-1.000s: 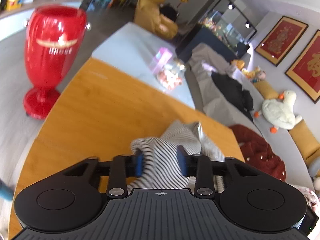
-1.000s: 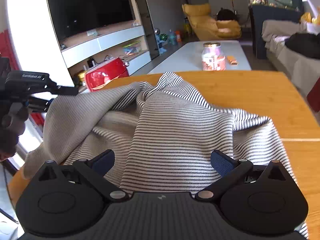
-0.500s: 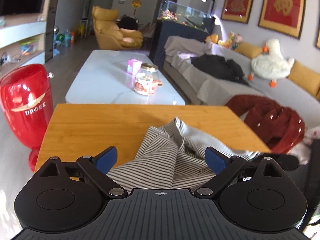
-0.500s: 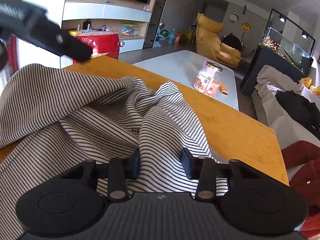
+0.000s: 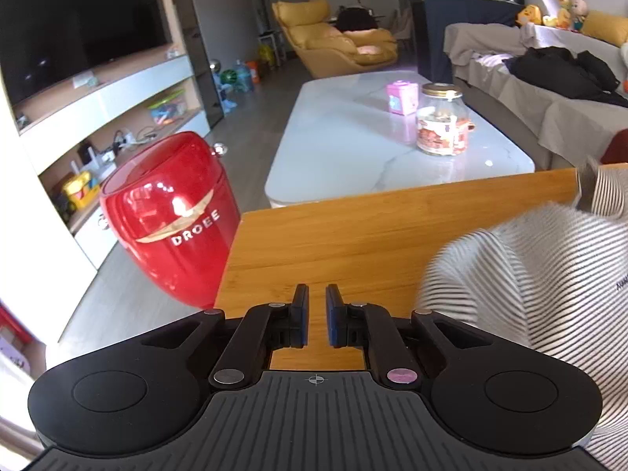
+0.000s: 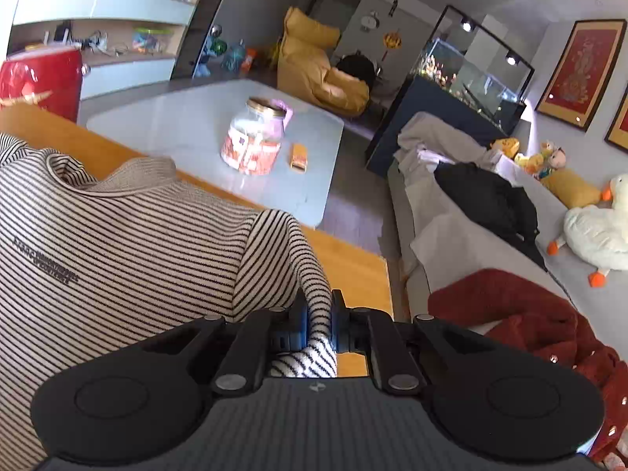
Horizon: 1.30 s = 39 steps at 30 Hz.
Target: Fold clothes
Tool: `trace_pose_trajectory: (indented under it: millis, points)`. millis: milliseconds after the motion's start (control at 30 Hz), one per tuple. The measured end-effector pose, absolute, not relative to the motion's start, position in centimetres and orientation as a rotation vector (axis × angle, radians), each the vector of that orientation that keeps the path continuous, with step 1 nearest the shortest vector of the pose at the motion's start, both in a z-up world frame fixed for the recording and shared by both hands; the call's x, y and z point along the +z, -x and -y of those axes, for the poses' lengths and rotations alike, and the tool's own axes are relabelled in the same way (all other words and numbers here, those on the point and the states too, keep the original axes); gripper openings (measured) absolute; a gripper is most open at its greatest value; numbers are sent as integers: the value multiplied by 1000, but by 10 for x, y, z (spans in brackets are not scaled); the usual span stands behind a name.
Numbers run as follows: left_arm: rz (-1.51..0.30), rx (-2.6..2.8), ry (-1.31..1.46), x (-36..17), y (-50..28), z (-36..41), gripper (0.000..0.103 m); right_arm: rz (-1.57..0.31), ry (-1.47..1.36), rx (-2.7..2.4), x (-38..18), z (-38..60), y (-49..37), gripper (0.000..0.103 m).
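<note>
A black-and-white striped shirt [image 6: 117,243] lies spread on the wooden table [image 6: 353,271], collar toward the far edge, small black print on the chest. My right gripper [image 6: 318,306] is shut on the shirt's striped sleeve at the table's right side. In the left wrist view the shirt [image 5: 541,267] lies to the right, blurred. My left gripper [image 5: 317,298] is almost shut with nothing between its pads, over bare table [image 5: 333,235] left of the shirt.
A red bin [image 5: 168,219] stands on the floor left of the table. A white coffee table [image 5: 376,145] with a glass jar [image 5: 441,119] lies beyond. A grey sofa [image 6: 490,243] with a red garment [image 6: 530,322] is at right.
My left gripper let go of the shirt, swung left off it and closed empty. My right gripper closed on the sleeve and moved right, spreading the shirt out.
</note>
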<state>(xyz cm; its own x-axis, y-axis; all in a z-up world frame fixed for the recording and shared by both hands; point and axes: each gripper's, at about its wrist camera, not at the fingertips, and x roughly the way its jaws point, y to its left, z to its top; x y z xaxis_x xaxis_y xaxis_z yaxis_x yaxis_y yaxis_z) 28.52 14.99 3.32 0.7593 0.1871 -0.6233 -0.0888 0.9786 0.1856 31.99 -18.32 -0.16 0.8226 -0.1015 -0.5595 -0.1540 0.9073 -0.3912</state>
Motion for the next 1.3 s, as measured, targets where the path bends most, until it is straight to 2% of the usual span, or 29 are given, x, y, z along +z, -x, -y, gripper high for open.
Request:
trace_pose_trajectory:
  millis: [33, 100, 133, 167, 200, 267, 333, 433, 600, 667, 700, 767, 800, 900, 967, 1133, 1300]
  points:
    - [-697, 152, -124, 36, -284, -153, 12, -628, 421, 28, -8, 187, -325, 11]
    - [-697, 128, -48, 45, -276, -158, 25, -615, 366, 45, 0, 196, -322, 16]
    - [-688, 105, -13, 51, -271, -158, 44, -602, 346, 52, 6, 200, -317, 26]
    - [-665, 66, 18, 58, -265, -155, 61, -589, 326, 58, 12, 205, -312, 30]
    - [-641, 28, 39, 64, -258, -151, 66, -594, 327, 91, 15, 202, -298, 37]
    - [-589, -60, 37, 73, -241, -129, 86, -607, 334, 164, 20, 196, -268, 43]
    - [-554, -151, 46, 74, -225, -106, 97, -619, 340, 238, 26, 190, -237, 52]
    - [-547, -288, 86, 66, -204, -75, 99, -636, 349, 348, 34, 180, -192, 62]
    - [-640, -415, 146, 27, -184, -49, 102, -663, 363, 532, 47, 164, -115, 64]
    - [-675, -418, 158, 17, -181, -48, 102, -700, 471, 510, 23, 147, -105, 62]
    - [-684, -413, 163, 15, -179, -51, 102, -685, 525, 487, 14, 143, -101, 55]
    - [-669, -392, 168, 21, -174, -63, 102, -661, 577, 438, 14, 144, -106, 21]
    - [-654, -377, 165, 26, -169, -71, 102, -644, 564, 392, 24, 152, -114, 10]
    - [-621, -317, 152, 41, -158, -97, 103, -560, 480, 222, 70, 186, -148, 9]
    - [-609, -277, 152, 48, -151, -114, 103, -468, 368, 132, 113, 211, -170, 3]
    - [-619, -238, 196, 49, -139, -141, 103, -273, 132, 89, 207, 237, -213, 3]
    - [-619, -217, 215, 50, -130, -157, 103, -272, 66, 252, 226, 190, -246, 3]
